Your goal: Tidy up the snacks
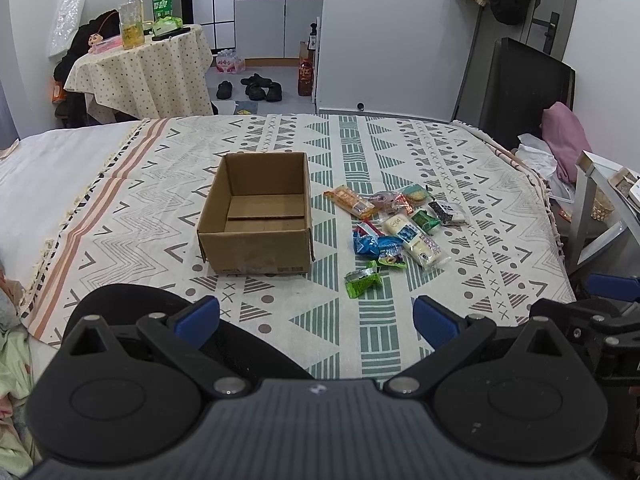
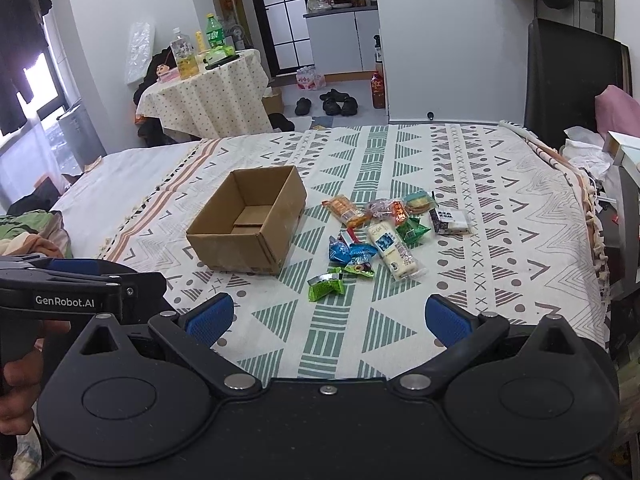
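Nothing is sorted yet, as far as the pictures show. The box (image 1: 256, 216) sits open on the bed (image 1: 400, 320) and its floor is bare, with only its own bottom flaps showing. All the snacks (image 1: 400, 224) lie loose on the bedspread just right of the box, in one scattered cluster: an orange pack (image 1: 352, 202) at the far left of the pile, a long white pack (image 1: 416, 242) in the middle, a blue pack (image 1: 370, 244) beside it, a dark pack (image 1: 448, 212) at the far right, and a green pack (image 1: 362, 280) alone at the near edge. So the whole job is left: every pack has to go into the box.

The left gripper (image 1: 316, 316) hangs over the near edge of the bed with its jaws spread wide and nothing between them. The right gripper (image 2: 326, 318) is likewise spread and empty, well short of the pile.

The right view shows what the left does not: the left gripper from the side at near left, with the hand (image 2: 20, 372) that holds it, and a window at far left. The left view gives a squarer look into the box and catches part of the right gripper at its near right edge. Both show the green pack as the nearest, so it seems the easiest first pick.
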